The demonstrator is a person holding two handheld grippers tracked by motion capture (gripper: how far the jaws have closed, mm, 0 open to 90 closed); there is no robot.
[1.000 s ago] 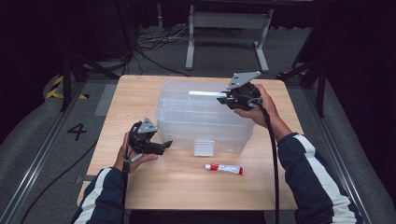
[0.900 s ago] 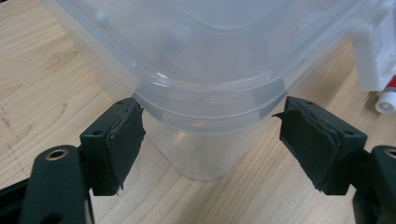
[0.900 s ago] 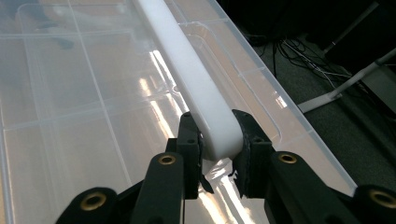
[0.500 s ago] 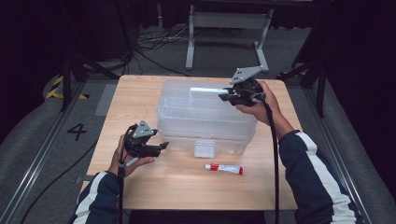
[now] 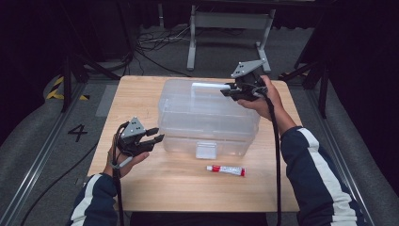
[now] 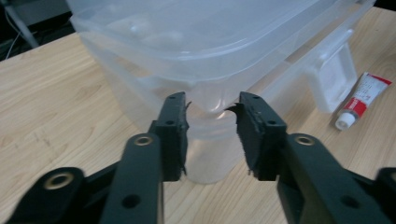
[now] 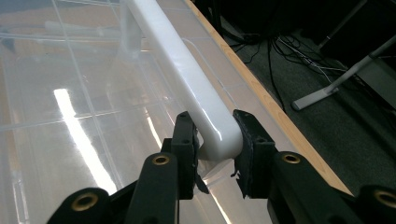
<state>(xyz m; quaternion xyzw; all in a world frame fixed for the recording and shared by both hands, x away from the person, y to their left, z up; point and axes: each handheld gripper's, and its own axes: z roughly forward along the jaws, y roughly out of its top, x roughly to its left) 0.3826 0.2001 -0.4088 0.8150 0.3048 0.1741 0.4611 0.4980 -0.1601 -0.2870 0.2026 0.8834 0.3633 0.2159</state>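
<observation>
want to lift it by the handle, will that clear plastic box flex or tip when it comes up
The box looks empty and thin-walled, so probably light. The right gripper clamps one end of the white handle, so it may tilt off-centre. The glossy lid could flex; the left gripper sits at a corner, able to steady it.

Overhead looks down; both tool cameras, seemingly close, share the box (image 5: 207,117).

Red-capped tube (image 5: 226,170) on wooden table (image 5: 188,197)

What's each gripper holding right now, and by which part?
The right gripper is clamped on the end of the clear box's white handle. The left gripper holds nothing; its jaws have just been closing.
</observation>
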